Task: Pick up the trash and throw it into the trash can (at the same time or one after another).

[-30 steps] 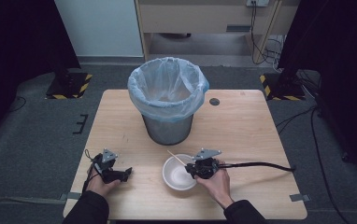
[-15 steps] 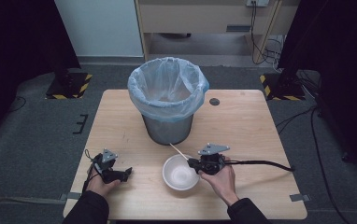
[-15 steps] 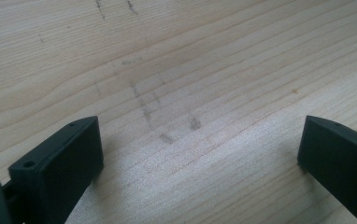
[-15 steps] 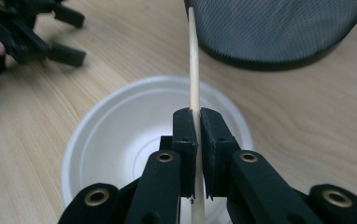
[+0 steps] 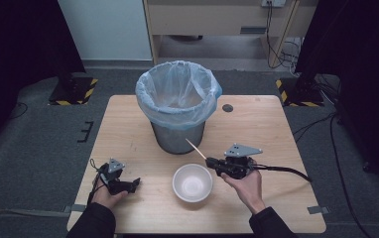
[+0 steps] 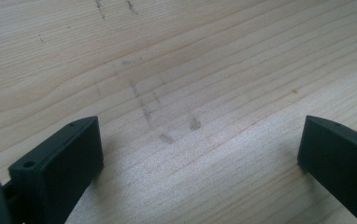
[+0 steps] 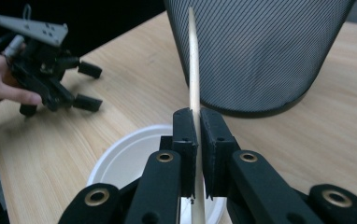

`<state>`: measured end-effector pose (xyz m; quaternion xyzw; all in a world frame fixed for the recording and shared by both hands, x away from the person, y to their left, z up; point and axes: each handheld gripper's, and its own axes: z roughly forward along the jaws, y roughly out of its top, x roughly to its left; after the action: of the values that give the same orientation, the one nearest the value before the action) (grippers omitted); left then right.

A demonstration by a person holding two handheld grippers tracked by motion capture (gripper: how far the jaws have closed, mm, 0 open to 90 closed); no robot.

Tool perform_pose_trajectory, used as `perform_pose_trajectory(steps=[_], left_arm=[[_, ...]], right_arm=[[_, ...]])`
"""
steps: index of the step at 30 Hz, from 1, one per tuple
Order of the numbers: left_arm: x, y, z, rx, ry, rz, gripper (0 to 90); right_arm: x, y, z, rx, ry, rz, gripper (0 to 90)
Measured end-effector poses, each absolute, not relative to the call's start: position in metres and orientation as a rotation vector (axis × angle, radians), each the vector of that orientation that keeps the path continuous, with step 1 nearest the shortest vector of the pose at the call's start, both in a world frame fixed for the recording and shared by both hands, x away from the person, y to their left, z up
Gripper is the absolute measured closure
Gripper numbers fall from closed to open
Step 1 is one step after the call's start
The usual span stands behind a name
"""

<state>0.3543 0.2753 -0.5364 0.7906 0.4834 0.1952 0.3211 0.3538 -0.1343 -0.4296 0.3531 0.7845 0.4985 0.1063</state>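
**Between black jaws: one wooden stick, held over a white bowl**

At the near right of the desk, the right gripper (image 5: 210, 161) is clenched on a thin, pale wooden stick (image 5: 195, 148). In the right gripper view its two flat, matte black jaws press on the stick (image 7: 194, 70) from either side; the round, smooth shaft runs up between them and narrows toward its far end. A grey three-cornered plate sits on the gripper's body and a black cable trails off to the right.

Just beside and below the jaws: a white bowl (image 5: 192, 182), round, smooth, plain inside, standing upright on the desk. The stick slants up and away from above the bowl's rim toward the bin.

Behind the bowl: a waste bin (image 5: 177, 106), cylindrical, of dark fine metal mesh (image 7: 260, 51), lined with a thin, crinkled, translucent pale-blue plastic bag folded over the rim. The stick's tip lies in front of the bin's wall; touching or apart cannot be told.

At the near left: the left gripper (image 5: 133, 184), released, its blocky black jaws standing wide apart with nothing between them, low over bare wood.

Support: the desk (image 5: 277, 129), rectangular, light wood with fine straight grain and faint grey scuff marks (image 6: 167, 126); a small dark round disc (image 5: 227, 107) lies flat near its far edge.
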Motion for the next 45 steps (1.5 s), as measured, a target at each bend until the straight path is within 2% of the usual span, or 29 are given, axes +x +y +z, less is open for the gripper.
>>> perform_pose_trajectory(steps=[29, 45], left_arm=[[0.354, 0.275, -0.536, 2.077, 1.270, 0.513, 0.0], [0.354, 0.275, -0.536, 2.077, 1.270, 0.513, 0.0]], right_arm=[[0.351, -0.184, -0.378, 1.033, 2.069, 1.714, 85.7], [0.362, -0.202, -0.351, 1.003, 1.900, 1.843, 85.7]])
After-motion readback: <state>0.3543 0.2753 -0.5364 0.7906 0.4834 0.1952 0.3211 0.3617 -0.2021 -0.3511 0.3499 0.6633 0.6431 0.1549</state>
